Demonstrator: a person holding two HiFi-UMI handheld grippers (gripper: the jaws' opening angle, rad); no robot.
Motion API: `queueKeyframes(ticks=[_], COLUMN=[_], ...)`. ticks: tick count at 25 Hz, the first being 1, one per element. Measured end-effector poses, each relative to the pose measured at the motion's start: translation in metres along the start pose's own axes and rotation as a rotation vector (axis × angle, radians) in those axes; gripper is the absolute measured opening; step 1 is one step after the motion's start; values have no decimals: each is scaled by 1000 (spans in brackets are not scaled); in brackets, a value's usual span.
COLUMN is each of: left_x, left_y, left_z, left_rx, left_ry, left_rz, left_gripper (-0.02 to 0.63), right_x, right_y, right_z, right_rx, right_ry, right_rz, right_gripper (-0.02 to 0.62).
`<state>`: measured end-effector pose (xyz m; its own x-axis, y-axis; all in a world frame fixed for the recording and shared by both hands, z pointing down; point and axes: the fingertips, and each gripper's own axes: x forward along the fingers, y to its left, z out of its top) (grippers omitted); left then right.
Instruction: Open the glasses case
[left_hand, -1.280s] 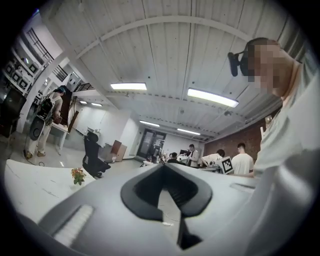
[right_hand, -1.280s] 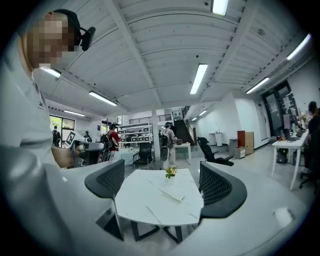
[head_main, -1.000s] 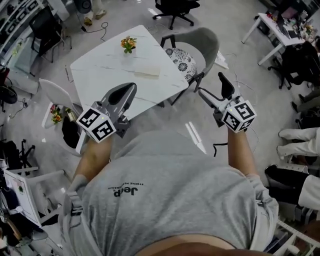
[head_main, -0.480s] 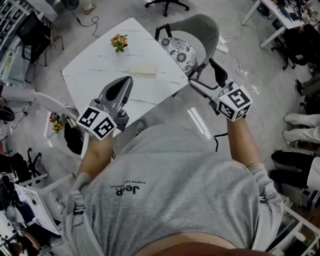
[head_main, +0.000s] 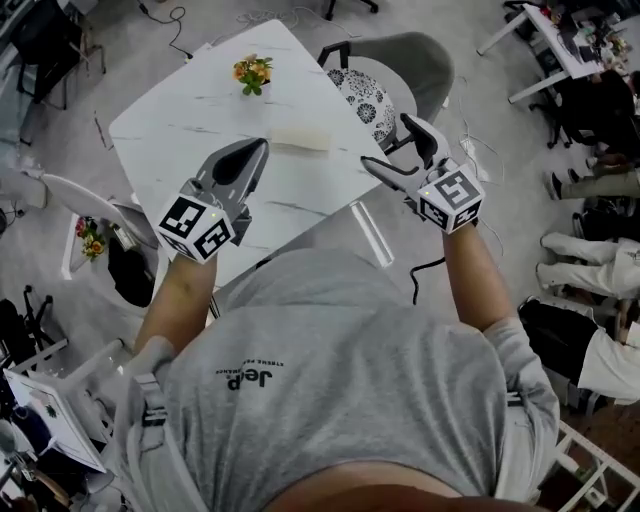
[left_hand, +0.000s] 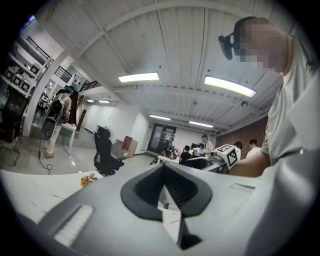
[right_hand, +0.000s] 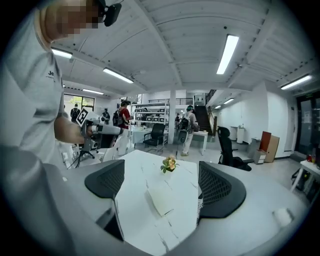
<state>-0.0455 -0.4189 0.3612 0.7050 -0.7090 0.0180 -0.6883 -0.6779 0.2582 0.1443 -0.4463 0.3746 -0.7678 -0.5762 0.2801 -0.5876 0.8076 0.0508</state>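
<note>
1. Open-plan office with strip lights overhead, desks and people in the background. Right below us is a white marble-look counter (head_main: 180, 120), with a grey chair (head_main: 400, 70) at its far side.
2. On the counter we see two things: a small flower pot (head_main: 252, 72) near the far edge and the glasses case (head_main: 300, 138), a pale flat block lying just this side of the flowers, roughly mid-counter.
3. The case looks closed to us, with the lid down flat. It is too small in every view to pick out a seam or hinge.
4. The left hand-held gripper (head_main: 250, 152) has its jaws together with nothing between them. It hangs above the near part of the counter, apart from the case.
5. The right hand-held gripper (head_main: 386, 140) has its jaws wide apart and is empty. It sits off the counter's right edge, near the chair. Its own view frames the case between the two pads, but the case is far off and not touched.
6. Done so far, in our judgement: nothing of the task itself. Neither tool contacts the case. We read this as the approach stage, standing at the counter and lining up.
7. Left to do, in our judgement:
   - bring both tools down to the case
   - pin the base with one
   - catch the lid edge with the other
   - lift the lid open
8. The left jaws would have to part first if that tool is to do any grasping.
</note>
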Motion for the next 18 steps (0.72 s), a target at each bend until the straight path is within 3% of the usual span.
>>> queueKeyframes(ticks=[9,18], left_x=[-4,5], left_y=[73,117], left_z=[-67,-115], left_rx=[-22,-58], left_ry=[78,122], left_rz=[61,74], left_gripper=[49,49], right_x=[138,214], right_y=[13,6], right_z=[-114,-219], right_rx=[-51,-186], right_ry=[271,476], right_rz=[161,248], right_gripper=[445,443])
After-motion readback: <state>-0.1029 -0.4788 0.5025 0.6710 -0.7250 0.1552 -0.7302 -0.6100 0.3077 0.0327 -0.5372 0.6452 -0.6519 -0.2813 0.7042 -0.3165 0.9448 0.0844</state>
